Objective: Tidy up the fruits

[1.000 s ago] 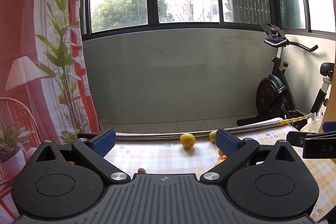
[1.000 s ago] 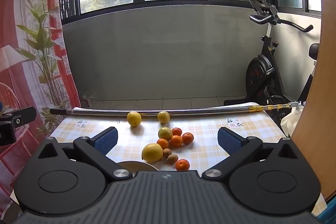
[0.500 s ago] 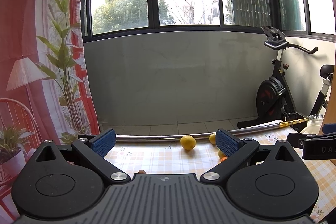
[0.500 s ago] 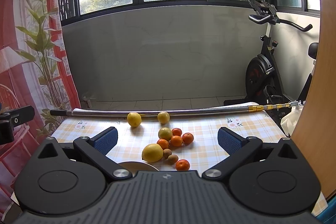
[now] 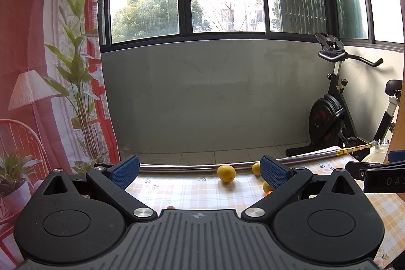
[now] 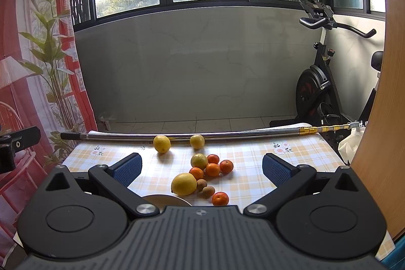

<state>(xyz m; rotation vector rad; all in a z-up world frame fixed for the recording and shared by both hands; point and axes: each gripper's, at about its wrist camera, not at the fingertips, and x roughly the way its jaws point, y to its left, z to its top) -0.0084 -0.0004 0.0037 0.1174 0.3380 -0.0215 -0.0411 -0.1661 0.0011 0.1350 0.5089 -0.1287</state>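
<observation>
Yellow lemon (image 6: 184,184) between right claw (image 6: 201,168) pads, untouched

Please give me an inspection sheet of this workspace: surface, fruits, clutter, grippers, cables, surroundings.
Surface: checked tablecloth on a table.
Job's things: yellow citrus, small oranges and brown fruits loose; rim of a bowl at the near edge.
Clutter: metal pole along the far edge.
Grippers: left gripper and right gripper open, jaws empty, above the table.
Cables: nothing seen.
Surroundings: windows, exercise bike, printed curtain.
</observation>
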